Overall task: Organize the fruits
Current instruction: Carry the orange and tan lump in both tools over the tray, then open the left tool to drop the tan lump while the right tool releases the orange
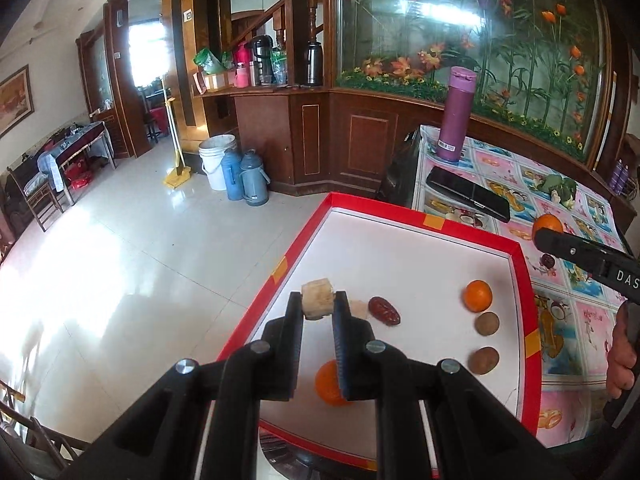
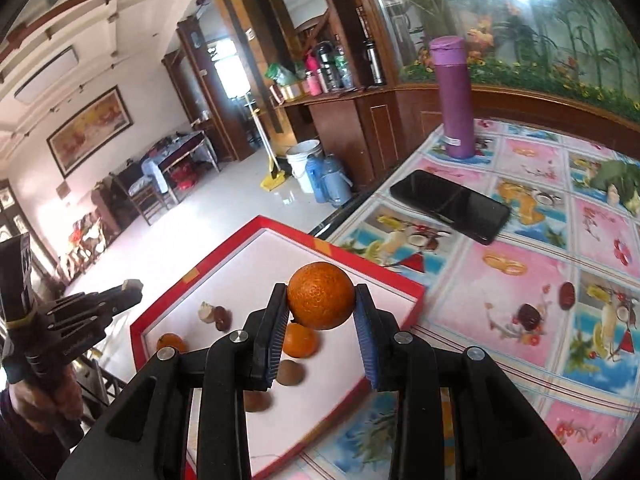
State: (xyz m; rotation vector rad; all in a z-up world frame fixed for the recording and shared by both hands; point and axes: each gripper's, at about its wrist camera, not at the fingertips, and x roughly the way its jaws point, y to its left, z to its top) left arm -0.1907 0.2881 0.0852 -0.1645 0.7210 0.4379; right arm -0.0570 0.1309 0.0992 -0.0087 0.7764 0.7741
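Note:
My left gripper is shut on a beige fruit chunk above the left side of a red-rimmed white tray. In the tray lie an orange, a red date, two brown round fruits and a second orange partly hidden under my fingers. My right gripper is shut on an orange over the tray's right rim. The left gripper shows at the left with its chunk. Two dates lie on the patterned tablecloth.
A black phone, a tall purple bottle and a green vegetable lie on the table behind the tray. The tray overhangs the table's edge above the tiled floor. A hand grips the right tool's handle.

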